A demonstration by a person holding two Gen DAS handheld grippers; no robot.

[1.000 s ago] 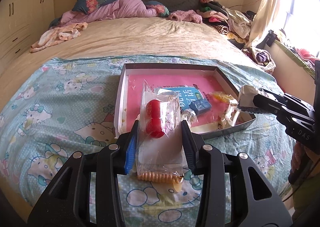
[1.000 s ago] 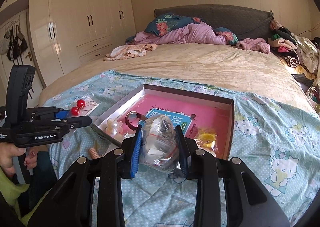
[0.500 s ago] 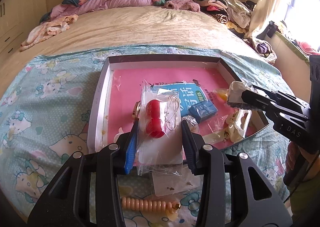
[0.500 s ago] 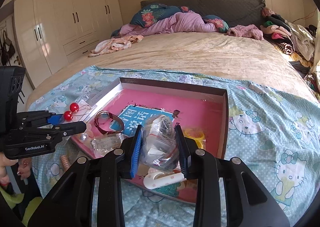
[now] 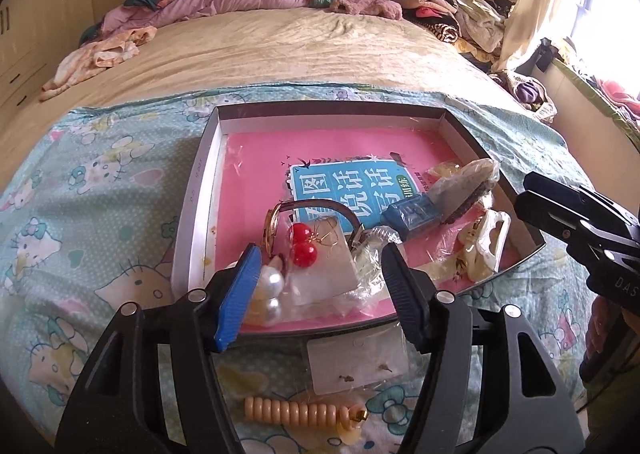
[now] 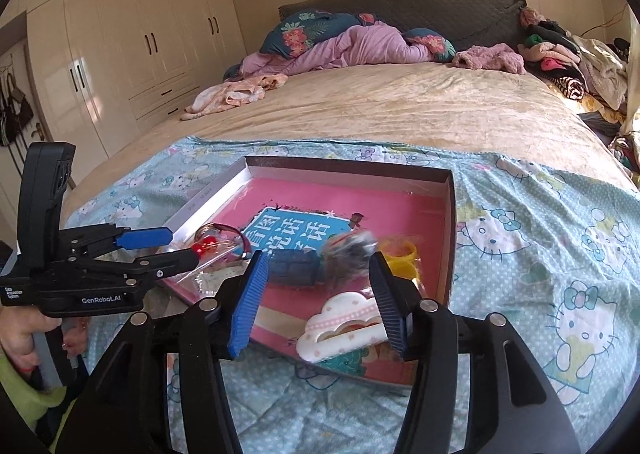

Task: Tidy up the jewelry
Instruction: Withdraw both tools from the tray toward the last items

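Observation:
A shallow box (image 5: 200, 189) with a pink floor lies on the Hello Kitty blanket, also in the right wrist view (image 6: 450, 221). My left gripper (image 5: 318, 286) is open; the clear bag with red bead earrings (image 5: 302, 244) lies in the box's near left corner between its fingers, beside pearls (image 5: 270, 286) and a bracelet. My right gripper (image 6: 318, 290) is open; the clear crumpled bag (image 6: 348, 248) it held is blurred over the box floor, also seen in the left wrist view (image 5: 464, 185). A white cloud-shaped clip (image 6: 344, 324) lies at the box's near edge.
A beige bead bracelet (image 5: 304, 412) and a clear earring card (image 5: 356, 366) lie on the blanket in front of the box. A yellow ring (image 6: 398, 252) and a blue label (image 5: 344, 183) are inside the box. Clothes are piled at the bed's head and right side.
Both grippers have opened and let go of their bags over the box. The red earring bag now lies in the box; the crumpled bag is dropping inside.

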